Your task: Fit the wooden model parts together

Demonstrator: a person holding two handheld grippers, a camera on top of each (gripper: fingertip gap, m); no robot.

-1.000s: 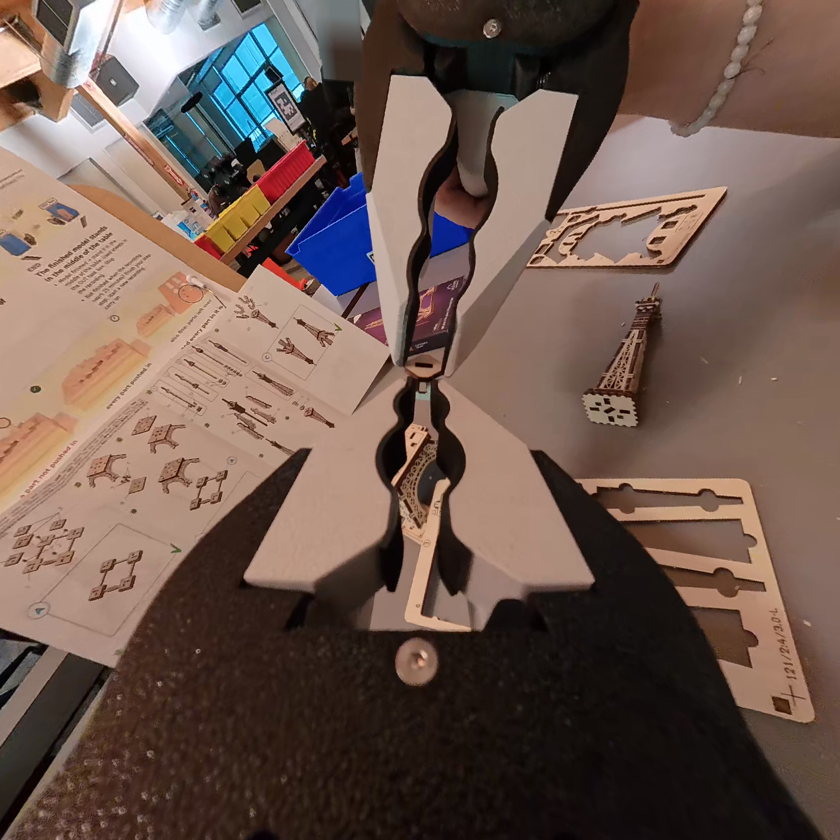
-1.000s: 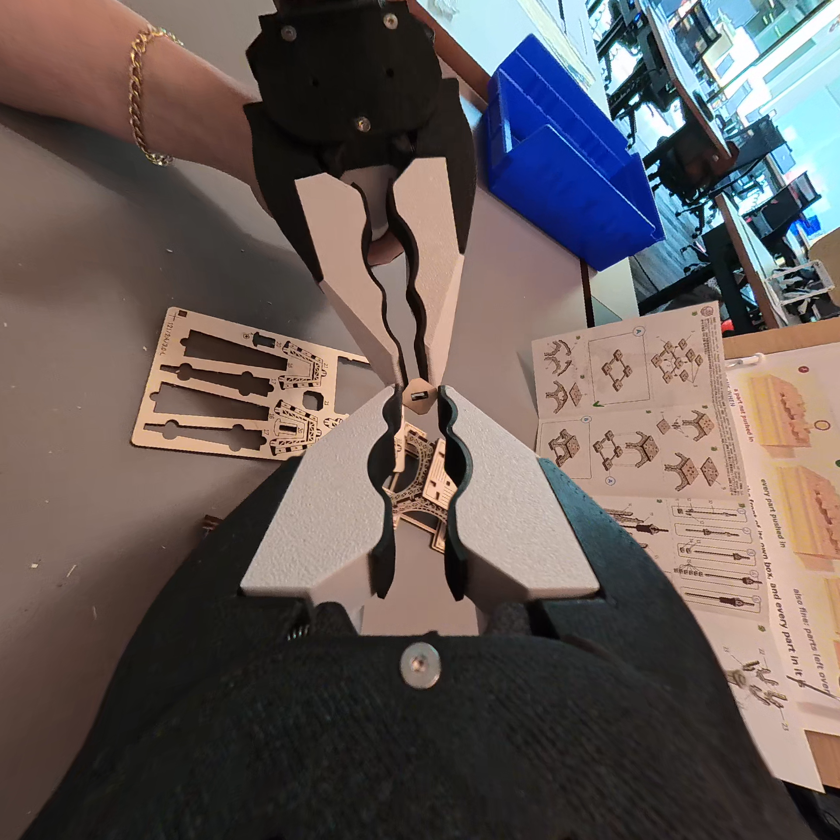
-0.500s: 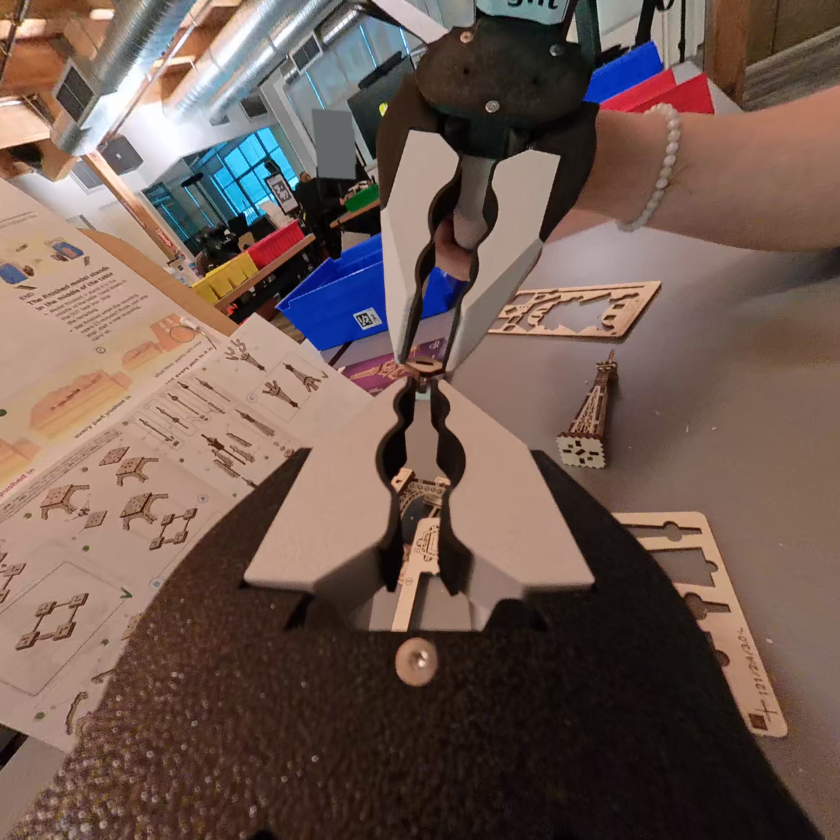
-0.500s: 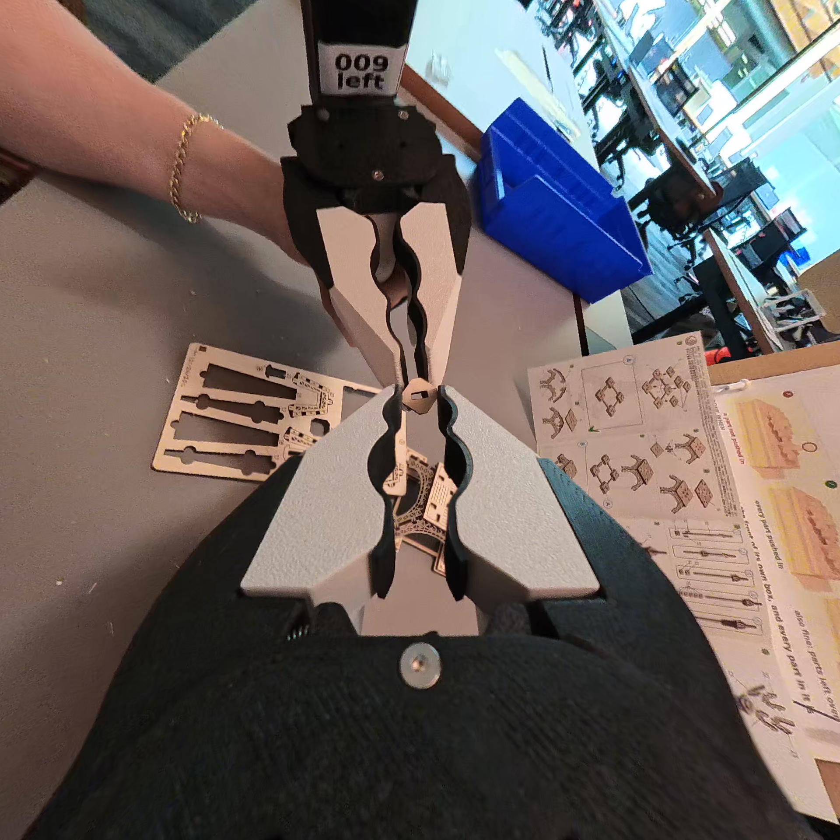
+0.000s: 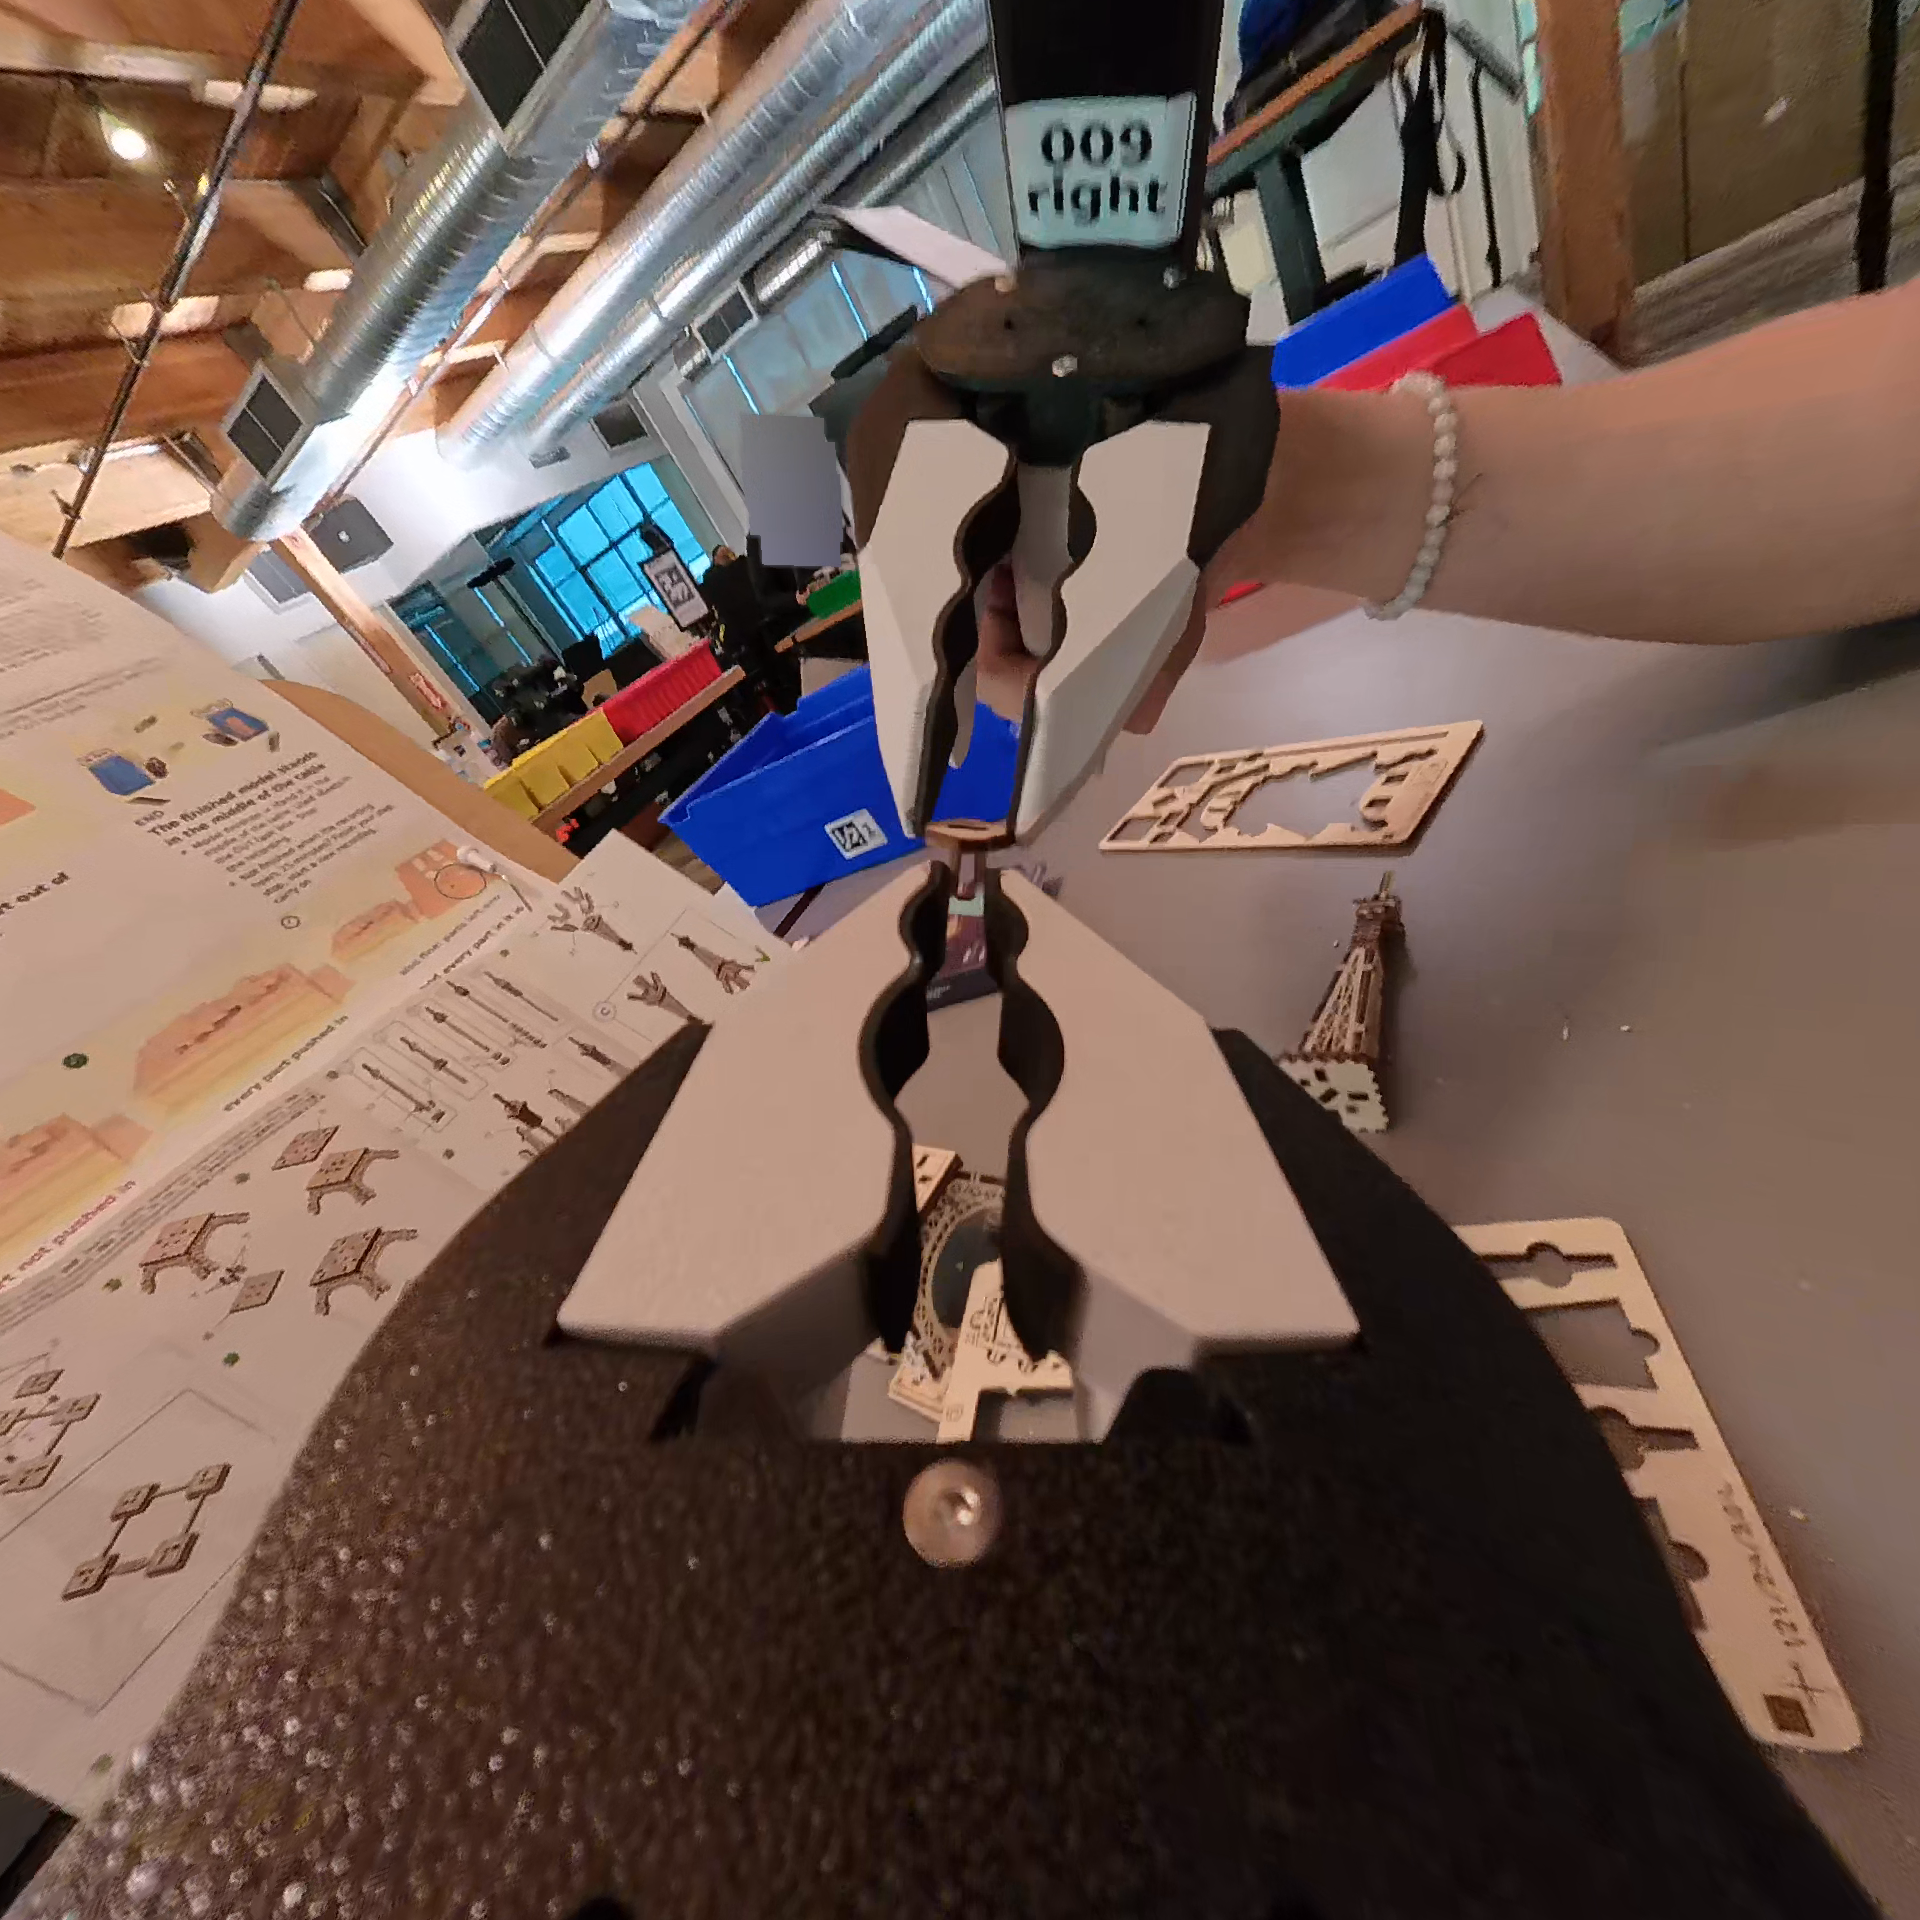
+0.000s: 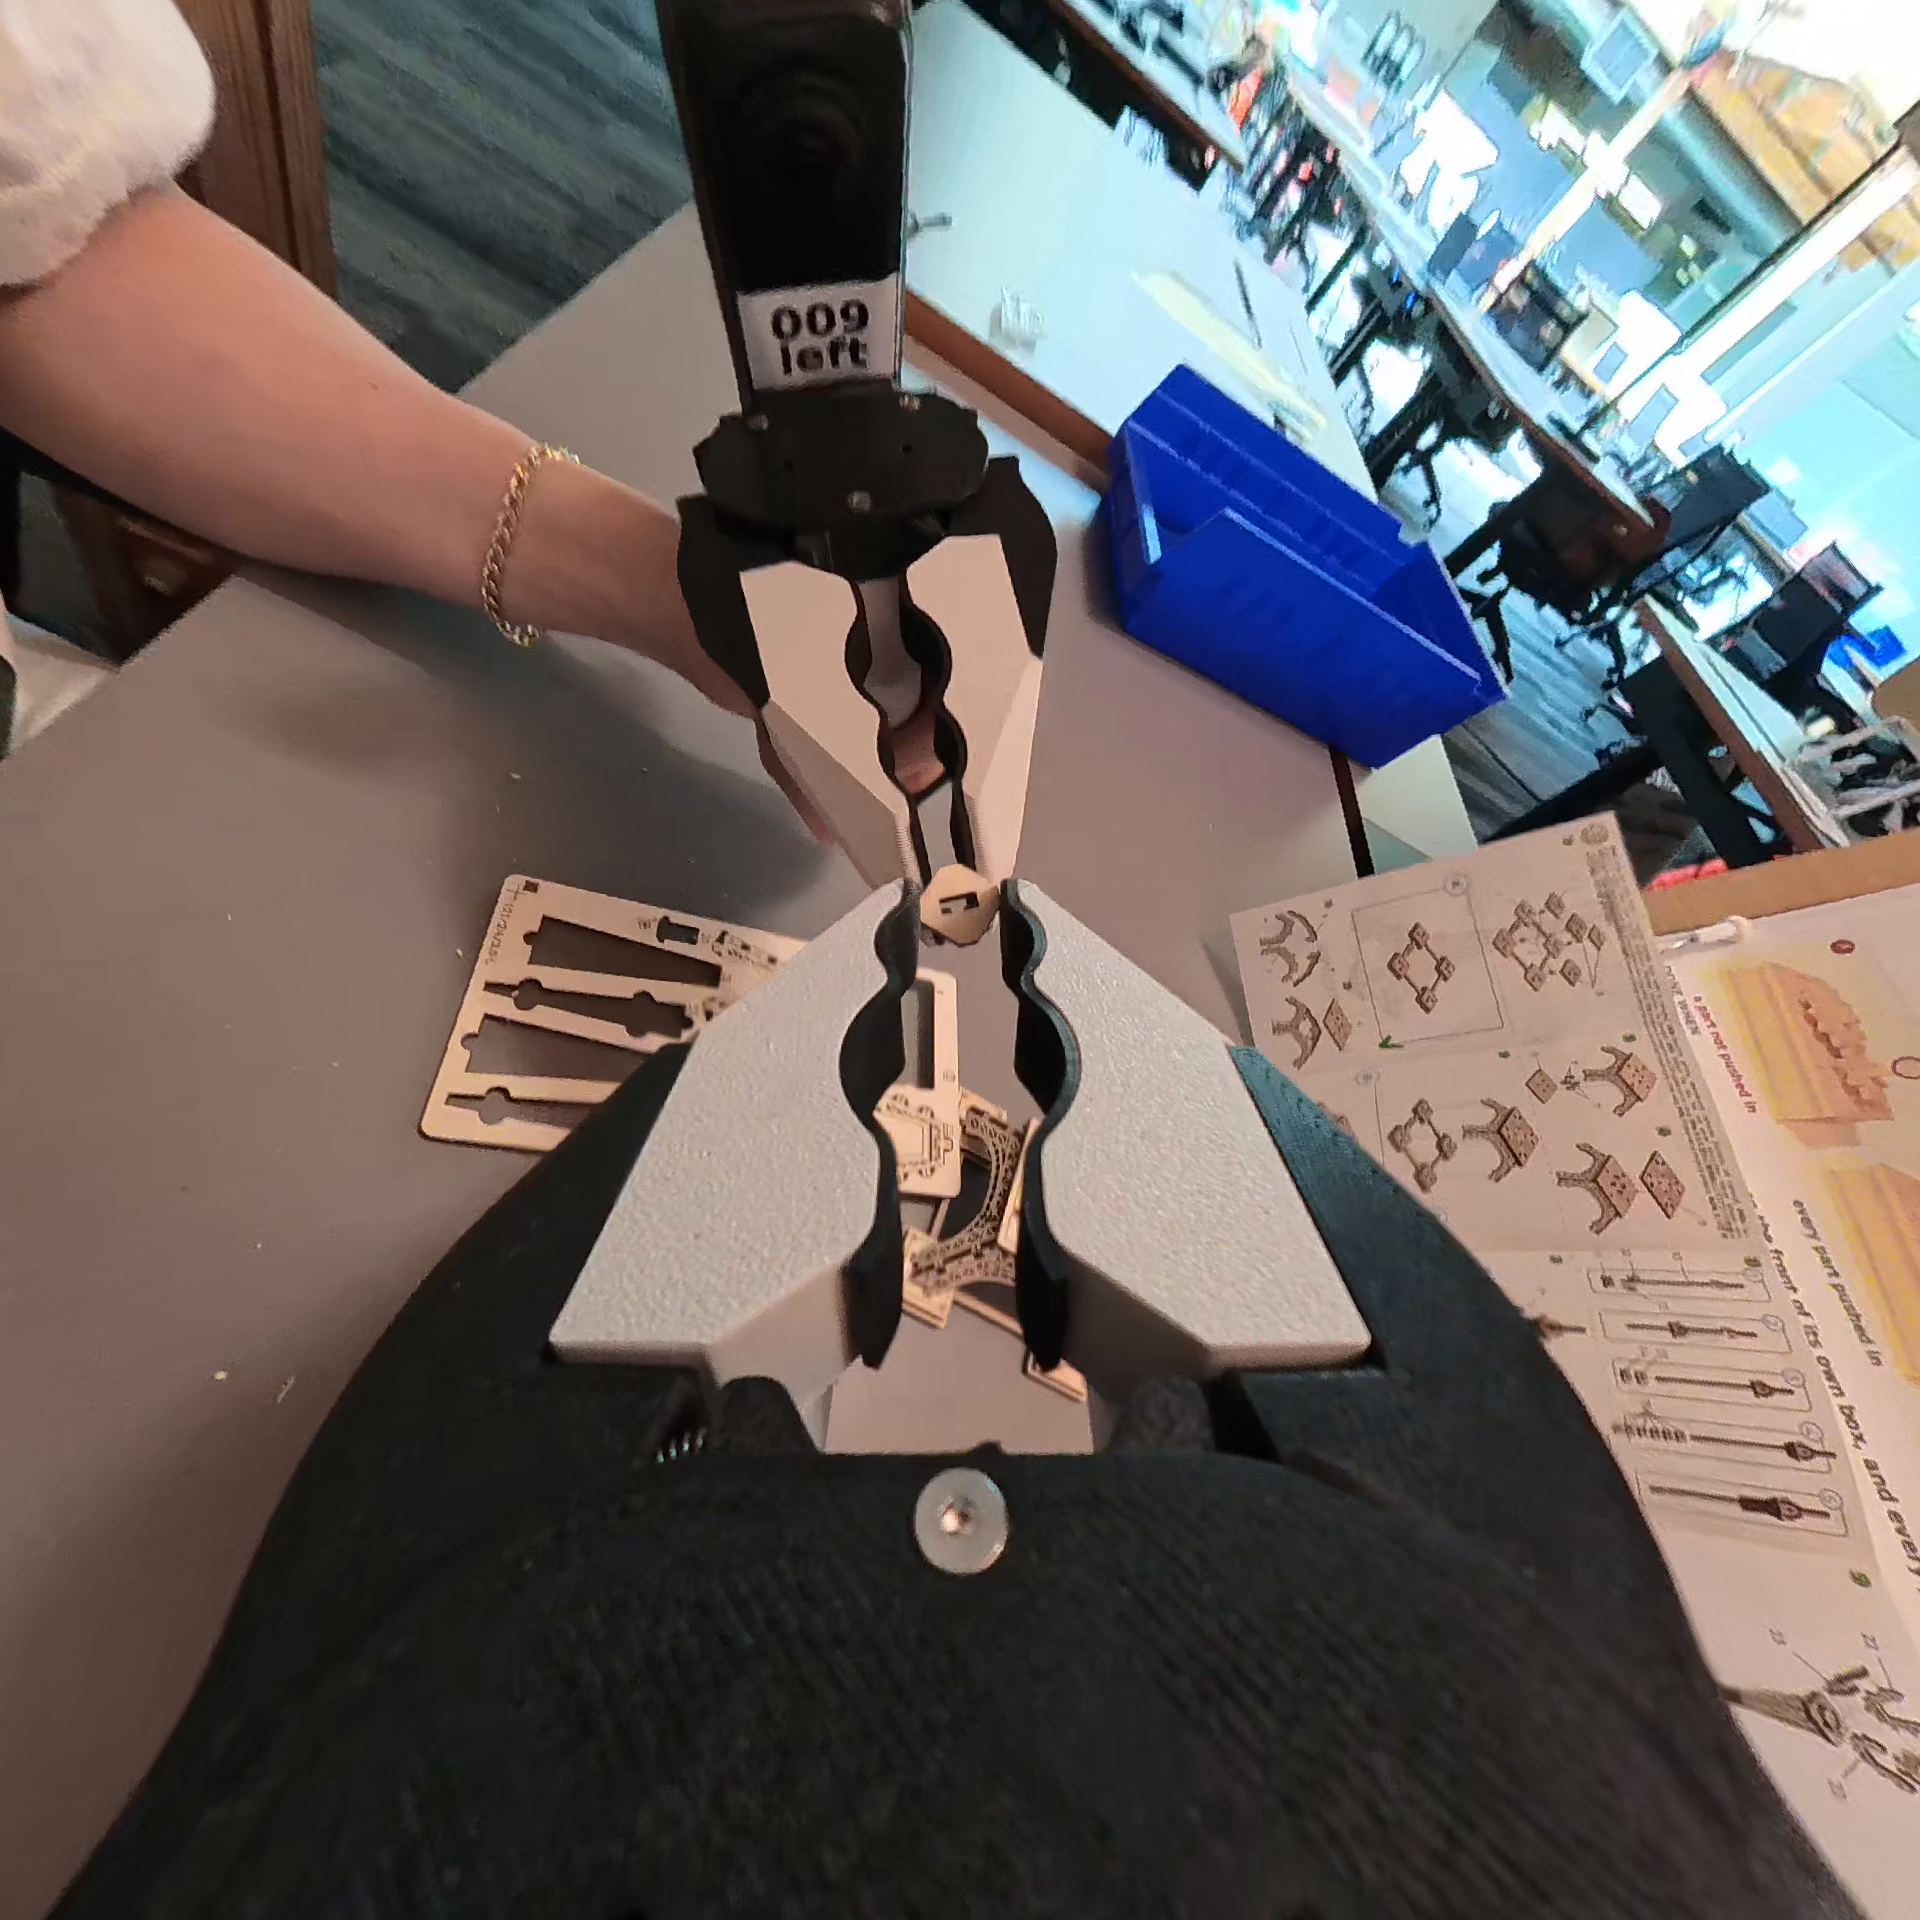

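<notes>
**Small wooden plate pinched tip to tip between two grippers**

A small hexagonal plywood plate (image 6: 957,906), pale with a dark rectangular slot cut in it, sits in the air above the grey table (image 6: 260,831). Its flat face is turned toward the right wrist camera; the left wrist view catches it edge-on as a thin horizontal sliver (image 5: 968,830). The right gripper (image 6: 958,902) is clenched on the plate's opposite edges. The left gripper (image 5: 964,875) meets it tip to tip, closed on a thin upright wooden strip (image 5: 967,868) just under the plate, its long axis running along the fingers.

Both grippers have matte grey wedge fingers (image 6: 769,1122) with wavy black inner liners and grainy black bodies; each handle carries a white label with print.

Below the plate lie loose laser-cut lattice pieces (image 6: 966,1195). Left of them in the right wrist view is a punched-out plywood sheet (image 6: 561,1029); right of them, printed instruction sheets (image 6: 1475,1060). Beyond the plate stands a blue plastic bin (image 6: 1299,592). A finished tower section (image 5: 1345,1018) lies on its side near a second fret sheet (image 5: 1294,790).
</notes>
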